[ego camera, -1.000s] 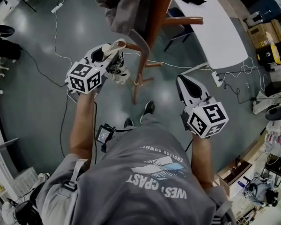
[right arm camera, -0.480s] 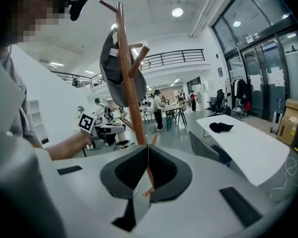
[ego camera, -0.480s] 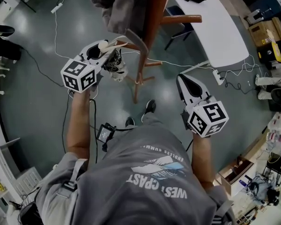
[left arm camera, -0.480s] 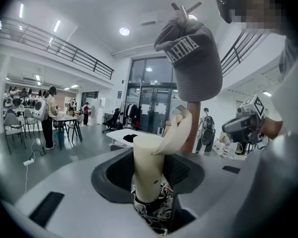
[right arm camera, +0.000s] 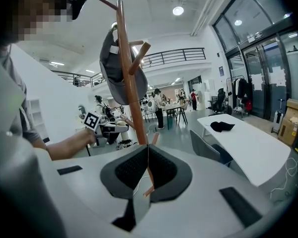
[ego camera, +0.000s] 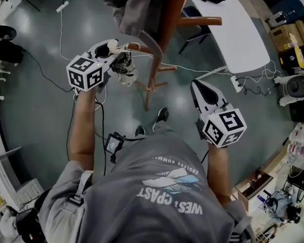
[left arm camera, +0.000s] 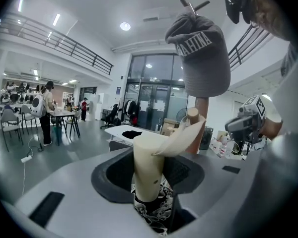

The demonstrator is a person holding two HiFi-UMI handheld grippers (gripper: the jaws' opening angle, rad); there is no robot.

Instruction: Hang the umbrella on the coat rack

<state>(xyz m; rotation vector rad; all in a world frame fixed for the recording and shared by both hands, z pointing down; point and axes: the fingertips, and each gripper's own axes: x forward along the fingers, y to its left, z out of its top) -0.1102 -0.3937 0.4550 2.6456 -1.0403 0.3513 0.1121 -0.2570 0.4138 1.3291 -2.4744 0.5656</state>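
Observation:
My left gripper [ego camera: 110, 54] is shut on the cream handle [left arm camera: 148, 165] of a folded umbrella. Its black-and-white fabric [ego camera: 123, 65] bunches below the jaws. The handle's cream strap [left arm camera: 181, 135] stretches up to the rounded tip of a wooden peg [left arm camera: 192, 114] on the coat rack [ego camera: 168, 14]. I cannot tell whether the strap is looped over the peg. A grey cap [left arm camera: 203, 53] hangs higher on the rack. My right gripper [ego camera: 196, 87] is shut and empty, to the right of the rack's pole [right arm camera: 131, 83].
The rack's wooden feet [ego camera: 151, 87] spread on the grey floor between my grippers. Grey garments [ego camera: 134, 6] hang on the rack. A long white table [ego camera: 233, 29] with a chair [ego camera: 192, 22] stands at the right. White cables [ego camera: 61, 29] trail across the floor. People stand at far tables [left arm camera: 47, 113].
My left gripper has moved a little forward and up toward the rack with the umbrella, bringing the strap against the peg. The right gripper has stayed put.

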